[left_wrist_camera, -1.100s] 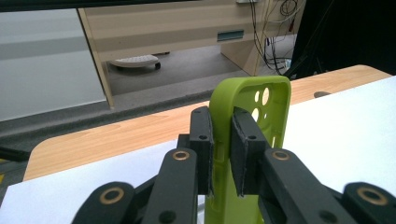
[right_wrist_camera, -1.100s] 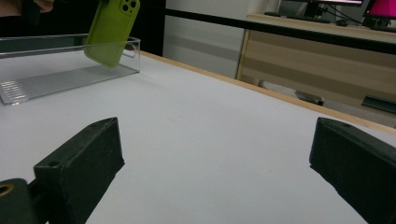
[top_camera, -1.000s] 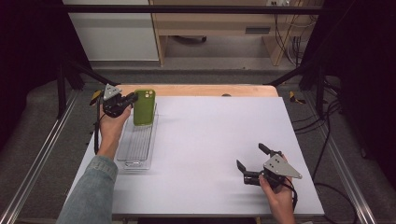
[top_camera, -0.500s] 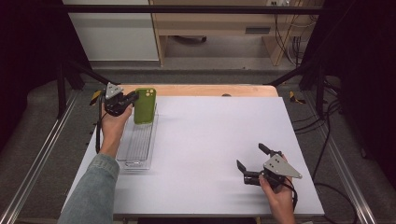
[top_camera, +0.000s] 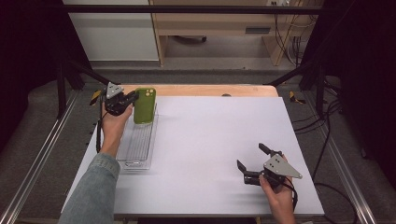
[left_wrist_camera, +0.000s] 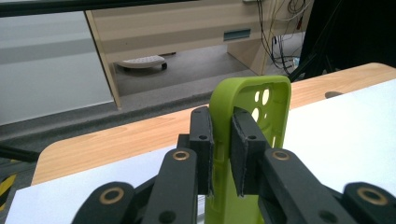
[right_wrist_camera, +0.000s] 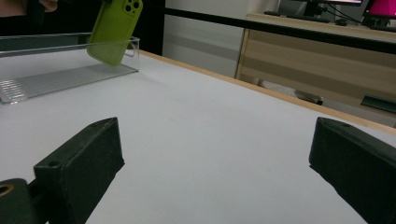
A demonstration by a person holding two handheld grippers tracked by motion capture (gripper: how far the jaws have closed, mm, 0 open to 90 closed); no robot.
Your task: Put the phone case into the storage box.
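Phone case (top_camera: 144, 105) is pinched by left gripper (top_camera: 125, 100) above clear tray (top_camera: 135, 154); it should be lowered level, while right gripper (top_camera: 254, 163) is held spread.

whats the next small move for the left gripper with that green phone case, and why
Probably lower it a little. The left gripper is shut on one edge of the green phone case, holding it tilted over the far end of the clear tray; in the right gripper view its lower end looks inside the tray but seemingly not resting flat. The right gripper sits open, apart on the table.
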